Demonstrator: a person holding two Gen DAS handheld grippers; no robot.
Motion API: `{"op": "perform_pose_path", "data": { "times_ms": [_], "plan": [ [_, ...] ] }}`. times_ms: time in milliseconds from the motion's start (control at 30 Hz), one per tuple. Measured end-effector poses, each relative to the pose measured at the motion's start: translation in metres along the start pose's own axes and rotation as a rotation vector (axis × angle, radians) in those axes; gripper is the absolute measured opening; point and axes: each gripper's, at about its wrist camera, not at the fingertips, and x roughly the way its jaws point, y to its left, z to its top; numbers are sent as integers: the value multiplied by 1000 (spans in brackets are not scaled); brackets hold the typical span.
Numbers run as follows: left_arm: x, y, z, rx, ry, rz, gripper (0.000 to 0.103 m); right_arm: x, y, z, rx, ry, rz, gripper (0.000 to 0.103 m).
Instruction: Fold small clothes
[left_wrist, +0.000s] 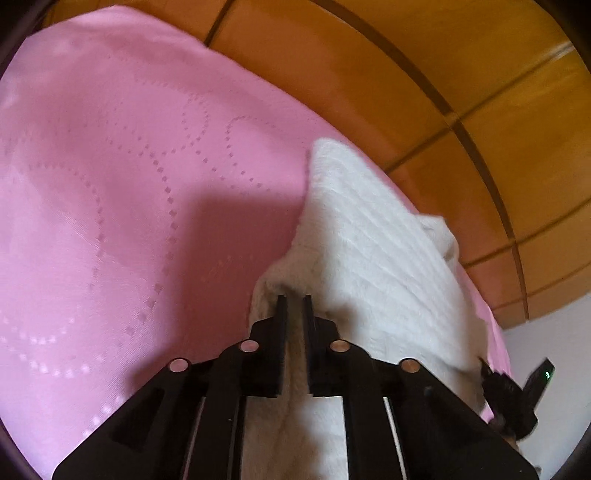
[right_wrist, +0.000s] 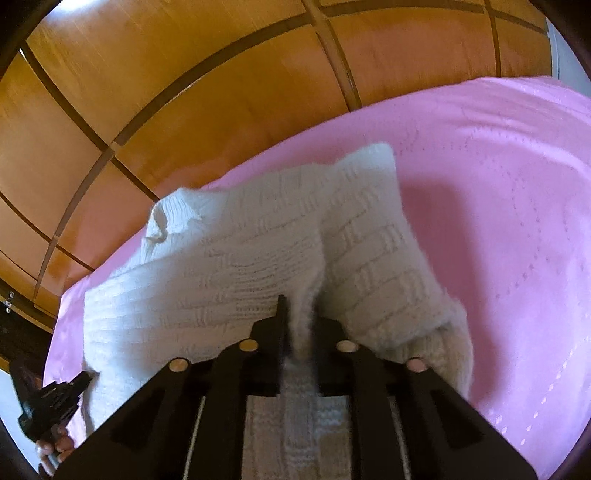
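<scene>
Lying on a smooth pink bedspread with a dotted pattern (left_wrist: 110, 206), the white ribbed knitted garment (right_wrist: 258, 251) is sitting close to the cover's edge, with honey-coloured wooden panelling (right_wrist: 184, 92) beyond. It is looking part-folded already: one flap is lapping over another and a ridge is running up the middle, so the folding seems to be under way but not finished, with the bundle still bulky and uneven. The black left gripper (left_wrist: 294, 301) is standing with its fingers narrow, a strip of knit running up between them; whether the pads are actually pinching it I cannot tell. The black right gripper (right_wrist: 297, 314) is keeping its fingers fairly narrow around a raised pleat of the knit, which is filling the gap and appears gripped. The wool is looking thick, soft and fuzzy, sagging at its corners.
</scene>
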Motion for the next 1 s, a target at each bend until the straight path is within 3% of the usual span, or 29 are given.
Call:
{"op": "perform_pose_path", "data": {
  "times_ms": [67,167,233,300,400,567,600,667,700,800,933,1000],
  "plan": [
    [-15,-2,5,17,-50,-23,30,-9,4,3,-17,-38,-31,45],
    [-23,-7,25,29,-105,-18,36,-28,14,6,-45,-110,-64,53],
    [-12,-9,39,21,-86,-13,37,-37,25,6,-76,-135,-41,59],
    [3,-4,56,7,-57,-16,50,-39,40,4,-127,-142,-29,61],
    [29,-5,76,-31,-3,-32,60,-30,67,-2,-244,-137,-36,68],
    [62,3,93,-87,56,-26,57,1,79,-6,-314,-91,-78,69],
    [64,3,94,-80,48,-26,35,7,77,-7,-310,-81,-97,69],
    [63,-2,93,-45,18,3,18,22,68,-8,-290,-52,-125,70],
    [56,-6,89,-21,-41,28,13,28,63,-10,-286,-49,-131,71],
    [67,-18,75,129,-69,211,10,34,59,-15,-285,-66,-126,75],
    [70,-30,67,222,-107,298,10,39,70,-18,-337,-67,-176,79],
    [65,-38,64,249,-120,364,19,38,68,-18,-336,-69,-174,79]
  ]
}}
